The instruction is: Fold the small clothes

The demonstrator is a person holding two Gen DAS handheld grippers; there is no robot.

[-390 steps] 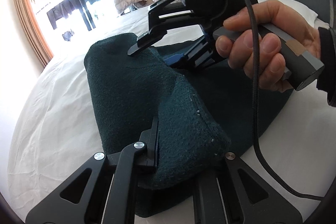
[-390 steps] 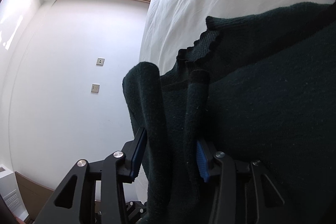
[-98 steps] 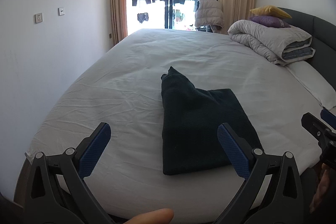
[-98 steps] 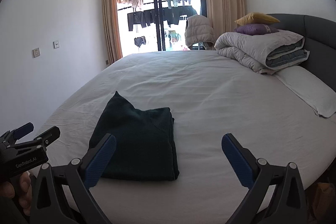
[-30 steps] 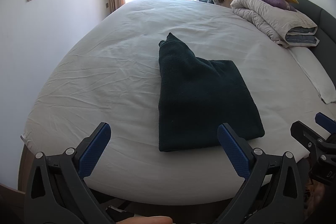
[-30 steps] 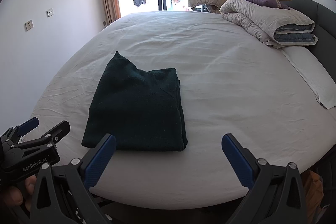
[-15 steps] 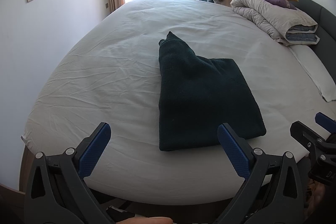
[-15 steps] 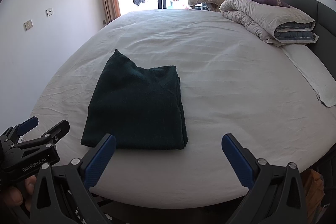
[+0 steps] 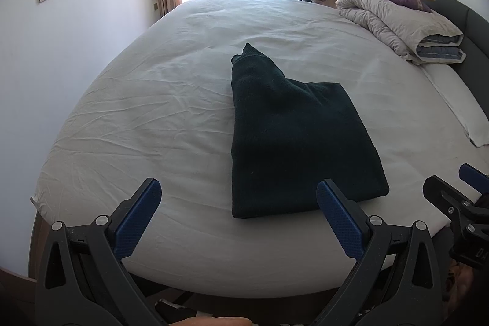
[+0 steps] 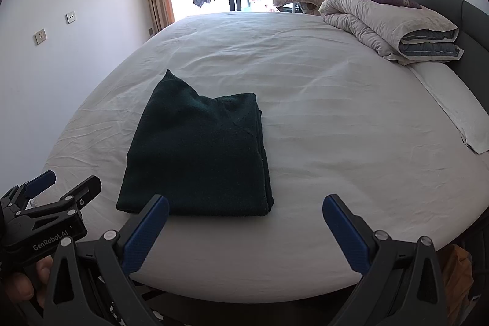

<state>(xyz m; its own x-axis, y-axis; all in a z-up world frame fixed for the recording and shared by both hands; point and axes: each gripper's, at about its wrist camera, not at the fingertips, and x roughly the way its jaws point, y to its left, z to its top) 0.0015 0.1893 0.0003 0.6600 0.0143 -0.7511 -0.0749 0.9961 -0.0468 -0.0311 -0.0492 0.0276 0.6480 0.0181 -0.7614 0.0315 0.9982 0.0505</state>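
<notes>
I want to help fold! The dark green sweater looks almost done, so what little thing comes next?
Probably tuck in the pointy corner poking out the sweater's far end. The rest lies folded flat on the bed, and both the left gripper and right gripper are open, holding nothing.

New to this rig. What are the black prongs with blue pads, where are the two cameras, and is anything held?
No robot arm here: a person holds one two-finger gripper in each hand. Each picture comes from a fisheye camera on a gripper, looking forward along its fingers. The prongs in the foreground are the left gripper in one view and the right gripper in the other. Both are open and hold nothing. Each view also catches the other gripper at its edge. On the white bed lies a folded dark green garment, untouched. A rolled duvet and pillows sit by the headboard.
</notes>
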